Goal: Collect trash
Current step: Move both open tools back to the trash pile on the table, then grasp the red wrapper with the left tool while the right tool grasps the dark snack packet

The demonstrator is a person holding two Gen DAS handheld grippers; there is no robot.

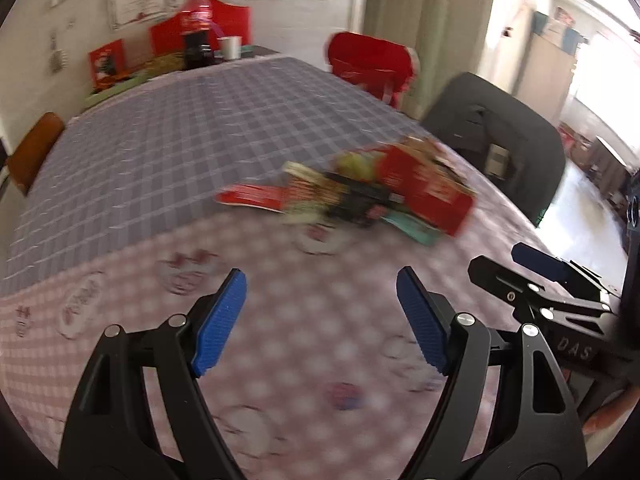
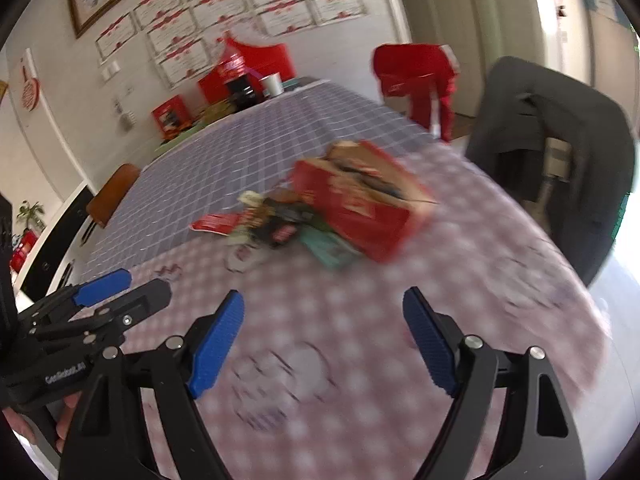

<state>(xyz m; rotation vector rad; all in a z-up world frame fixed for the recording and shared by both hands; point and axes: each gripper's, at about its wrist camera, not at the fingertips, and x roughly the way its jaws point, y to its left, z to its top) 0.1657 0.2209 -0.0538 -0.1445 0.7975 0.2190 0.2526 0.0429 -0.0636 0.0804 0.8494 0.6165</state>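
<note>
A blurred heap of trash lies on the table: a red cardboard box open at the top, with crumpled wrappers and a flat red packet to its left, and a teal packet under it. My left gripper hangs open over the pink checked cloth, short of the heap, with nothing between its blue pads. My right gripper is open too, and empty, at the same distance. Each gripper shows at the edge of the other's view.
The table carries a grey checked cloth beyond the pink one. A bottle, a cup and red boxes stand at the far end. A dark chair and a red-covered chair stand along the right side, an orange chair on the left.
</note>
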